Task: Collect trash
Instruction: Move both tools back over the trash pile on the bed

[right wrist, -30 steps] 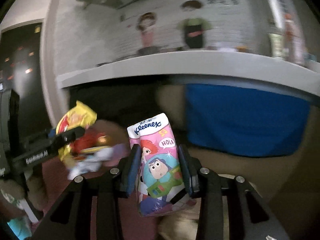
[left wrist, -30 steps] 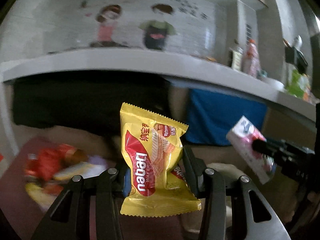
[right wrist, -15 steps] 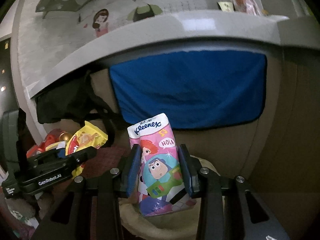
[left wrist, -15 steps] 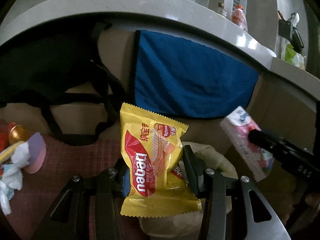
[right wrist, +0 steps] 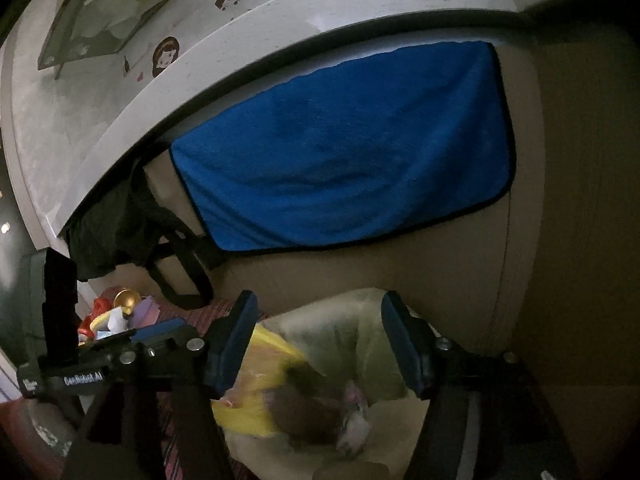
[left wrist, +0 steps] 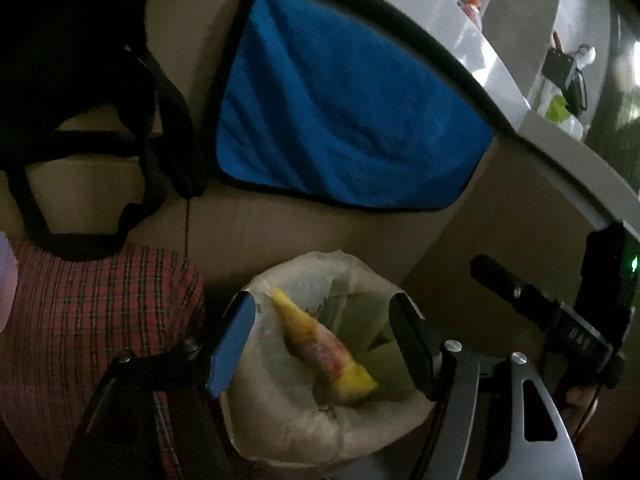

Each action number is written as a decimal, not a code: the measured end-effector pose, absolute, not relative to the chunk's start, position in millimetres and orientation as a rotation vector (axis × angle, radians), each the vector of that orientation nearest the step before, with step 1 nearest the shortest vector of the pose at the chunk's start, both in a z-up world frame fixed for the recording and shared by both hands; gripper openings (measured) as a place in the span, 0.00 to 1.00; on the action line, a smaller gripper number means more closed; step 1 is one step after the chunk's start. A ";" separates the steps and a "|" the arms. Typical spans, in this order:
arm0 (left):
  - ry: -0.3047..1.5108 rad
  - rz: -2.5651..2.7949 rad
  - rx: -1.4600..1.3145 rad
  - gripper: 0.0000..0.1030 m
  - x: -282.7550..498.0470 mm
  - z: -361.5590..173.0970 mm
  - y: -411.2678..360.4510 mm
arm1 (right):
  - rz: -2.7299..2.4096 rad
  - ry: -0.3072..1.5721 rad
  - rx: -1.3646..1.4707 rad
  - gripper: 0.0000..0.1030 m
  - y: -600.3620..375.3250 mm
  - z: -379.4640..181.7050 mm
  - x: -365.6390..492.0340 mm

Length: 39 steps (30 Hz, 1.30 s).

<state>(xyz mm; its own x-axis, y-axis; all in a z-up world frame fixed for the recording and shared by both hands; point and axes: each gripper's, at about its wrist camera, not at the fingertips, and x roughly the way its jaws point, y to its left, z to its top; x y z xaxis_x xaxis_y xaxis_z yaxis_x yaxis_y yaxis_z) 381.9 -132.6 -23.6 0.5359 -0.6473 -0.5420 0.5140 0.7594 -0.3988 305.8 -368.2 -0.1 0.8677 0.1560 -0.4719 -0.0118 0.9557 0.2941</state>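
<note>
The left tool [left wrist: 320,340] is spread wide with nothing between its blue pads, held over the mouth of the bin [left wrist: 280,432], and the yellow wrapper [left wrist: 324,352] lies loose inside on the pale liner, apart from both pads. The right tool [right wrist: 316,344] is likewise wide apart and empty above the same bin [right wrist: 380,432]; below it the yellow wrapper [right wrist: 256,392] shows again, and beside it a blurred pinkish lump [right wrist: 352,412] that may be a tissue pack, though the view is too smeared to be sure. So this round of dropping looks finished: two pieces appear to be in the bin and neither tool carries anything. What is left sits further out. To the left of the bin, on the red plaid cloth [left wrist: 100,312] that covers the table, the right view shows a small heap of colourful scraps [right wrist: 120,312], red, gold and purple, well apart from the bin and untouched. Those likely still need fetching, so the task seems partly done rather than complete. Behind everything hangs a blue towel [left wrist: 340,112] under a grey ledge.
</note>
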 end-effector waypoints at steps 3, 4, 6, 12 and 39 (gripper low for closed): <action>0.693 -0.680 -0.205 0.68 375.5 -13.7 -118.0 | 0.081 0.518 0.269 0.62 -360.8 2.9 303.9; 0.679 -0.664 -0.197 0.68 372.4 -10.4 -109.9 | 0.082 0.519 0.264 0.62 -358.2 4.1 302.7; 0.662 -0.628 -0.182 0.68 367.9 -4.3 -95.4 | 0.087 0.517 0.249 0.62 -352.5 6.6 296.3; 0.595 -0.418 -0.116 0.68 342.2 4.9 -26.4 | 0.123 0.496 0.194 0.62 -312.2 20.7 285.2; 0.563 0.138 -0.332 0.68 214.1 29.9 343.2 | 0.607 0.633 -0.193 0.64 13.2 26.4 357.5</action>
<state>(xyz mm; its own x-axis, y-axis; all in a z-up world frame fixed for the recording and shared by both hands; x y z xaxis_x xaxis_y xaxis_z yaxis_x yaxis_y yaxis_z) 214.1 343.2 29.9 0.8384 0.0377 -0.5438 -0.2177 0.9378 -0.2706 357.5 13.2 26.4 0.6404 0.4717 -0.6061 -0.5861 0.8102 0.0112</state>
